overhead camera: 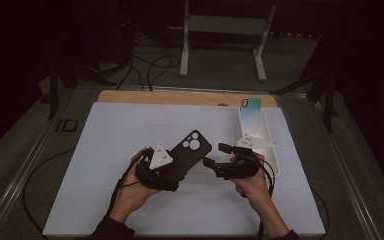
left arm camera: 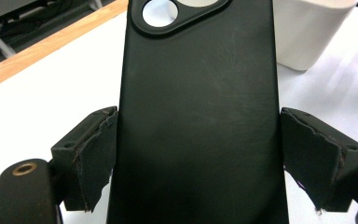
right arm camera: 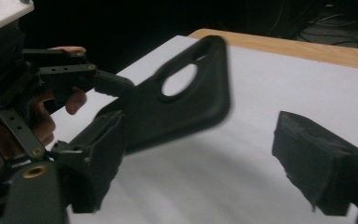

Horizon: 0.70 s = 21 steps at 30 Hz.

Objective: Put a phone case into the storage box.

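Note:
A black phone case [overhead camera: 193, 146] with a round camera cut-out is held above the white mat [overhead camera: 130, 135]. My left gripper [overhead camera: 172, 170] is shut on its lower part; in the left gripper view both pads [left arm camera: 98, 154] press the long sides of the case [left arm camera: 196, 116]. My right gripper [overhead camera: 215, 155] points left towards the case and stands open. In the right gripper view the case [right arm camera: 177, 107] hangs near the left jaw's pad [right arm camera: 95, 158], while the other jaw stands well apart from it. The left gripper [right arm camera: 51, 88] and its hand lie behind.
A long white bin [overhead camera: 271, 145] stands at the right of the mat, behind the right hand, with a teal phone case [overhead camera: 250, 111] leaning at its far end. The bin's corner [left arm camera: 307, 32] rises beyond the held case. A wooden edge [overhead camera: 180, 97] borders the far side.

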Each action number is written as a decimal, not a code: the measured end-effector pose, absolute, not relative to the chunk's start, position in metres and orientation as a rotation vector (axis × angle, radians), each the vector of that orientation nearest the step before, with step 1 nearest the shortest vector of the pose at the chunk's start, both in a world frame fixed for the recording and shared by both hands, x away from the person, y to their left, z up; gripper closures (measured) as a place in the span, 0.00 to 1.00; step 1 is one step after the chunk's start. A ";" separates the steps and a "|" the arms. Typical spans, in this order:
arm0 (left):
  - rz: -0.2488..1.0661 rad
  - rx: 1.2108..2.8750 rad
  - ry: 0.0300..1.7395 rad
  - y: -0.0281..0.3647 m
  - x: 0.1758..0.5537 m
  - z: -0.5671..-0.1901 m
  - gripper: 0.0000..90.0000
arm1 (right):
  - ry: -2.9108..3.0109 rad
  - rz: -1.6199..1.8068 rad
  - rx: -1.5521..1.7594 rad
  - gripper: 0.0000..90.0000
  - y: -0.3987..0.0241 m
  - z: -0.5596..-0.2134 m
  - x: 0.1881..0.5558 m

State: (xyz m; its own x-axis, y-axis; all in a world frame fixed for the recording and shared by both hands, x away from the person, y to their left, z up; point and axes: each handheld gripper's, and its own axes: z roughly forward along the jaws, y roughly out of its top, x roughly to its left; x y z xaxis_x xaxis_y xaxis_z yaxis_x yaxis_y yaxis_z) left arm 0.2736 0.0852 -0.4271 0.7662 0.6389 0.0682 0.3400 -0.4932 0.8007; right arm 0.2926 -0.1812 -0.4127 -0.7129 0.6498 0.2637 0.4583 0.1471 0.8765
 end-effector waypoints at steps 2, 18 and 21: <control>0.452 2.120 0.722 0.083 0.273 -0.427 0.17 | 2.245 1.598 1.096 0.25 -0.179 -0.413 0.293; 0.458 2.086 0.654 0.063 0.267 -0.425 0.17 | 2.328 1.699 1.131 0.63 -0.165 -0.417 0.294; 0.461 2.096 0.649 0.060 0.266 -0.427 0.17 | 2.354 1.730 1.133 0.72 -0.163 -0.418 0.295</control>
